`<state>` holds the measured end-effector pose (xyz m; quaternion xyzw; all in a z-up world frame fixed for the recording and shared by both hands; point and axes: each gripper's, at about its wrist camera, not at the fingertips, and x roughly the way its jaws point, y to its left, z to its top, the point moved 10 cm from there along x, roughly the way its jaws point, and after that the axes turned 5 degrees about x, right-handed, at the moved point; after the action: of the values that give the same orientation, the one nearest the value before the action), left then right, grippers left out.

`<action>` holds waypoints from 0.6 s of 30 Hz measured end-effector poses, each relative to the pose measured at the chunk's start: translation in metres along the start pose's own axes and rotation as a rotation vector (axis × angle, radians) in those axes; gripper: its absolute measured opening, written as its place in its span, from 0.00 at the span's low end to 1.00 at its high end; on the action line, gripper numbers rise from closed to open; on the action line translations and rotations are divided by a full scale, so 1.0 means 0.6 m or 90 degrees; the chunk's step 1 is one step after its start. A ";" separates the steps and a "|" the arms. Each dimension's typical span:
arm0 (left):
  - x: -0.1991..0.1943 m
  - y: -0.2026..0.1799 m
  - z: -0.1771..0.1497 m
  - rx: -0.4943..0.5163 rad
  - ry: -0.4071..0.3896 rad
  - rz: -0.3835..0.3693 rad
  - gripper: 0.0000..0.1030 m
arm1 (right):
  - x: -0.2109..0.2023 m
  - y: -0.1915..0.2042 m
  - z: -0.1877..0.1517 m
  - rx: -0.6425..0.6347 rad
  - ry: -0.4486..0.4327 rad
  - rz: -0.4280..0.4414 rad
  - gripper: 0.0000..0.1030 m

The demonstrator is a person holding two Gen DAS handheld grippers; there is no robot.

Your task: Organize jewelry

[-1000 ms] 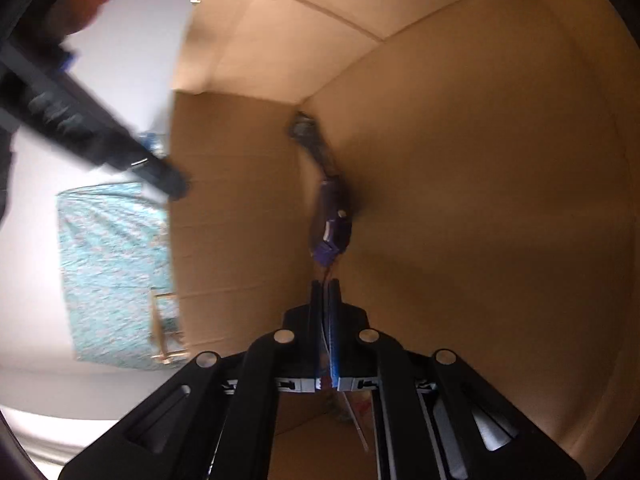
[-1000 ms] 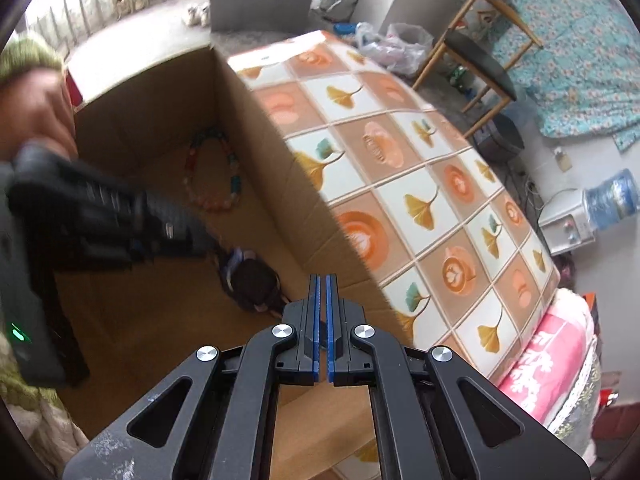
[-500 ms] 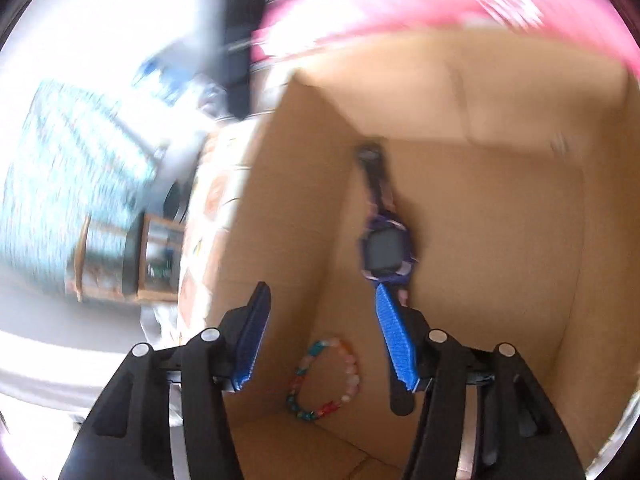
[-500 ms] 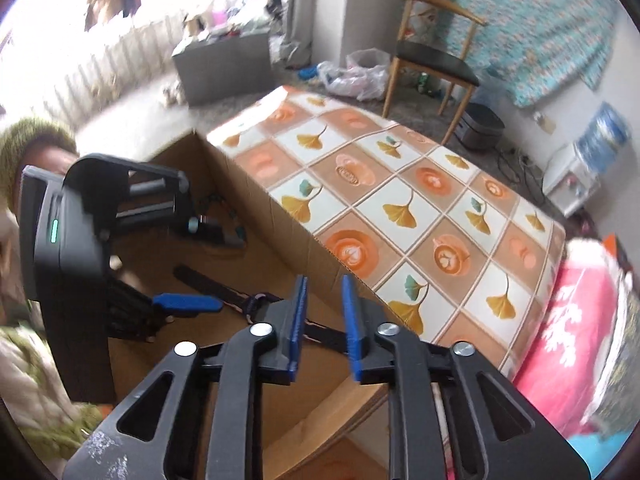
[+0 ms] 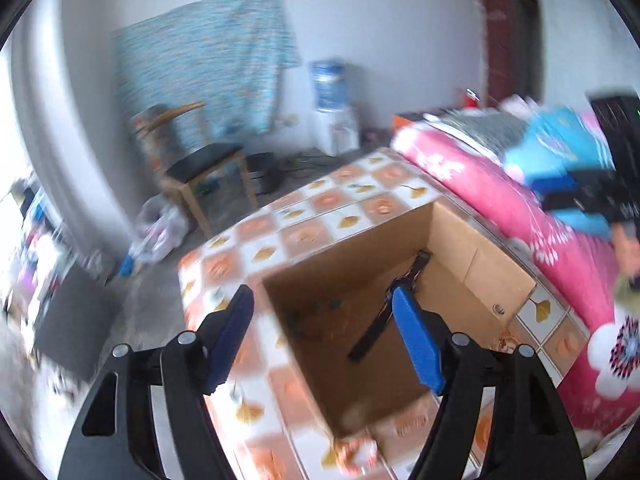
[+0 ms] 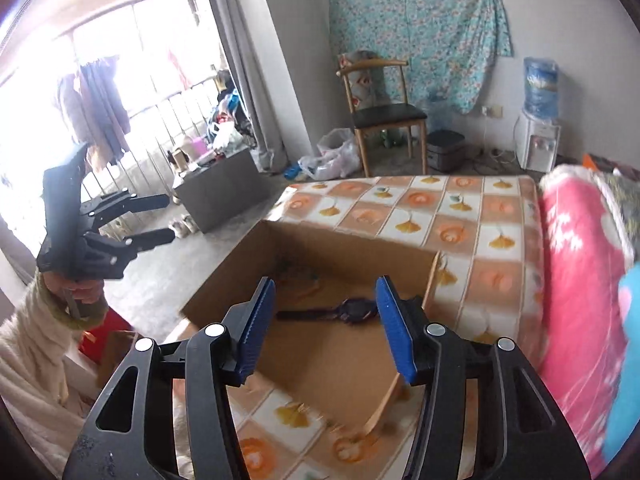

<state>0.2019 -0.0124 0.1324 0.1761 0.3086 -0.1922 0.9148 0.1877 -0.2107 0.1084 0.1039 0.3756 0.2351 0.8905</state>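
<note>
We hold both tools released: the left gripper (image 5: 322, 330) and right gripper (image 6: 326, 320) have just been spreading their jaws, nothing between them. The purple watch (image 6: 354, 310) lies flat on the floor of the cardboard box (image 6: 336, 240). We judge a clean, high withdrawal best, clear of the walls. Only the right view shows the watch face sharply; the left is blurred.

Window (image 6: 100, 92) glare (daylight) floods the room; left view motion-blurred.
</note>
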 end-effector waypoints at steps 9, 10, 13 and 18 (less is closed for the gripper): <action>0.020 0.008 -0.272 -0.236 0.069 0.034 0.70 | 0.079 0.049 -0.184 0.120 0.050 0.039 0.52; 0.028 0.004 -0.291 -0.240 0.080 0.043 0.71 | 0.096 0.046 -0.203 0.121 0.065 0.015 0.52; 0.049 -0.024 -0.330 -0.242 0.101 0.050 0.70 | 0.128 0.040 -0.244 0.134 0.095 -0.024 0.52; 0.079 -0.096 -0.338 -0.179 0.096 0.025 0.70 | 0.152 0.008 -0.292 0.157 0.143 -0.080 0.52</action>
<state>0.1094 0.0157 -0.0612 0.0664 0.3968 -0.1152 0.9082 0.1157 -0.1599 -0.0682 0.1619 0.5044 0.1414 0.8363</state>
